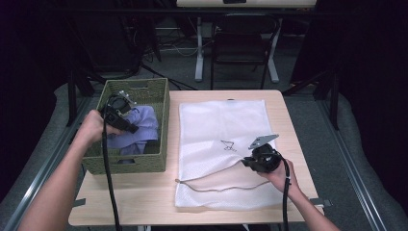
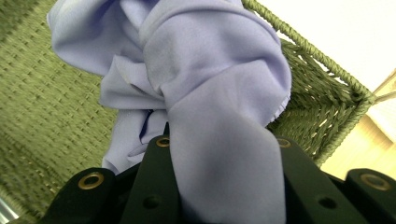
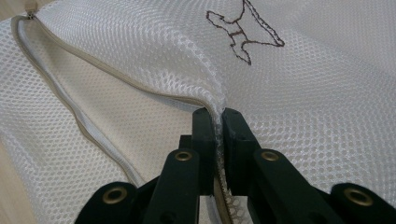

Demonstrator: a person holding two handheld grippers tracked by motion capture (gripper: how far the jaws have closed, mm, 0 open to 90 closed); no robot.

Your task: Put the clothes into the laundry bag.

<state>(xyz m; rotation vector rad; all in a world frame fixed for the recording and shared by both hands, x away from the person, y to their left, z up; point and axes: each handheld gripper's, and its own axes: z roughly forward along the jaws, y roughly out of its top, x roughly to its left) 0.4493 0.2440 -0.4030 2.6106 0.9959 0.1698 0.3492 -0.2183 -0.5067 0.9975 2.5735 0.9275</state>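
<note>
- Here, a person sits at a pale wooden table and holds a black two-jaw gripper in each hand.
- The left gripper reaches into an olive-green woven rectangular basket at the table's left side.
- In the left gripper view, its jaws are closed on a thick fold of soft lavender cloth garment, which bulges up between them; the rest of the garment lies crumpled inside the basket.
- The right gripper rests over the near right part of a flat white mesh laundry bag with a small brown stitched figure, spread across the middle of the table.
- In the right gripper view, its jaws are pressed nearly together, pinching the upper mesh layer just beside the beige zipper edge and lifting it off the lower layer.
- The step in hand appears to be loading: one gripper has the garment, the other holds the bag's mouth open.
- The next move likely calls for lifting the garment clear of the basket rim, carrying it right, and feeding it into the gap while the right grip stays firm.
- The gap looks narrow, so raising the pinched edge higher may help.
</note>
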